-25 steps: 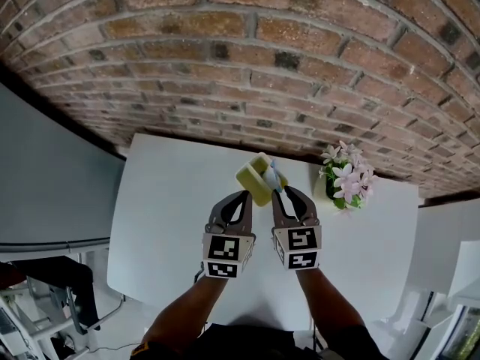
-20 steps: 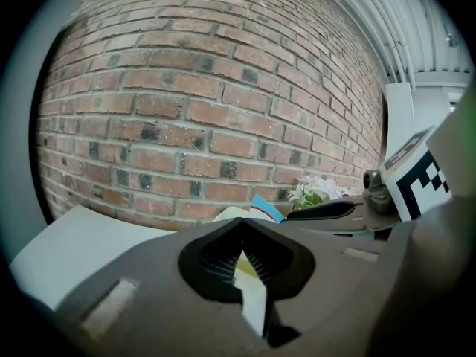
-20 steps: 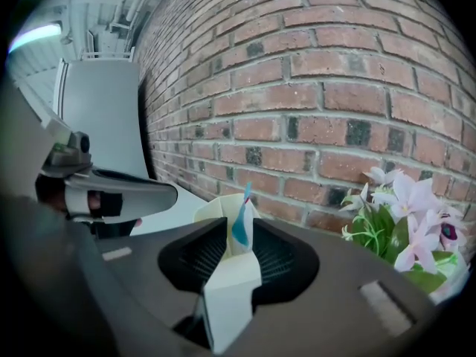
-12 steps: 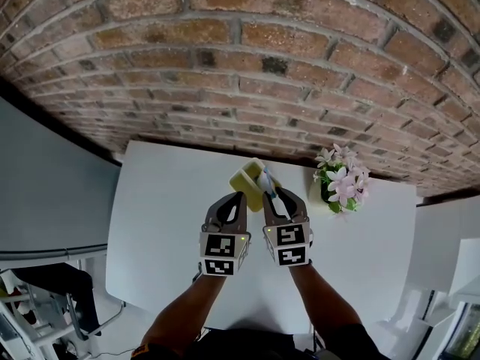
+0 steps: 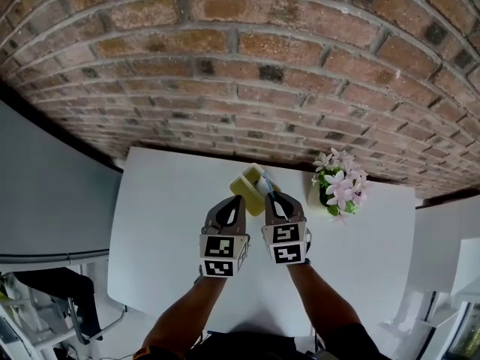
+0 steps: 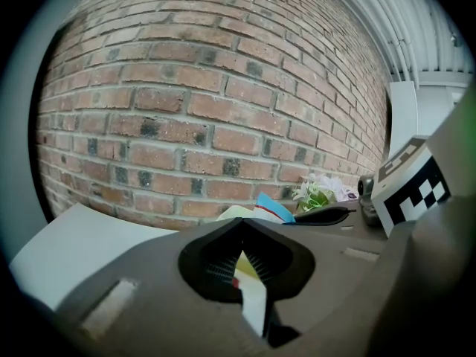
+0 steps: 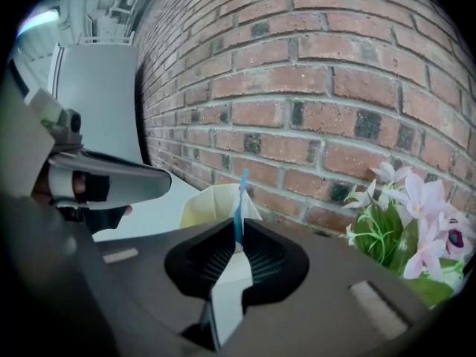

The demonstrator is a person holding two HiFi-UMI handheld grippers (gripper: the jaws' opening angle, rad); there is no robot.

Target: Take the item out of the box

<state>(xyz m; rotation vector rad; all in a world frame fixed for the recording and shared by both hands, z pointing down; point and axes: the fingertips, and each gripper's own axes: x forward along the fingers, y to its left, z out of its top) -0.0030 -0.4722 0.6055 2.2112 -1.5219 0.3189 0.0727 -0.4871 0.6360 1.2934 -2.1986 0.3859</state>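
Since the item (image 7: 239,199), a thin flat thing with a blue edge, stands only partly out of the open top of the pale yellow box (image 7: 201,203), we judge the step in hand to be the draw itself. Our right gripper (image 7: 238,244) has just been closing, and its jaws sit nearly together with the blue edge pinched between the pads. Our left gripper (image 6: 242,253), just beside it, has its jaws drawn in tight on a thin wall or flap of the box.

Most of the item seems to be down inside the box. We should therefore pull along its length, straight out of the mouth, not sideways across the rim, or it may bend or drag a flap with it. The hold is on a narrow edge, so a slow start would tell us whether it slips. The left side need only hold firm and resist the pull.

Box and grippers are over the far part of the white table (image 5: 165,223); whether the box's base rests on it we cannot tell. A pot of pink flowers (image 5: 339,187) stands near on the right, so we would lift upward, not swing out that way. The brick wall (image 5: 225,66) lies just beyond.
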